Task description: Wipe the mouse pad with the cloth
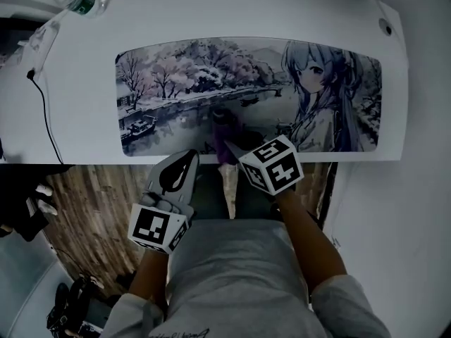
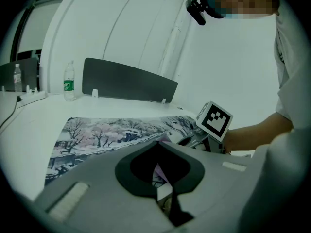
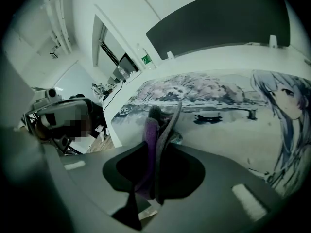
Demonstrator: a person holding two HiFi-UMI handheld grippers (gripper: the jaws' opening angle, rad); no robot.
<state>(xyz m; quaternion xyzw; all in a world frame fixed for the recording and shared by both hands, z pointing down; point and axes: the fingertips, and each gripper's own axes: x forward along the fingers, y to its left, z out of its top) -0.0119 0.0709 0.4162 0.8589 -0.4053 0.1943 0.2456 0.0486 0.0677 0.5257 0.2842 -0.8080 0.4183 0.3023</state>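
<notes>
Purple cloth held on the mouse pad by the right gripper.
The cloth is clamped between its closed jaws at the pad's 6 o'clock edge; the left gripper, closed and empty, is held at 7 o'clock, off the desk.

Head view looks steeply down; both gripper views skim the worktop from 6 o'clock, all sharing the mouse pad.

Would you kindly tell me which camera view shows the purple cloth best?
The right gripper view: the cloth sits close up, pinched between the right tongs. The head view shows it small, on the mouse pad near its front edge. The left gripper view shows barely a pale sliver.
</notes>
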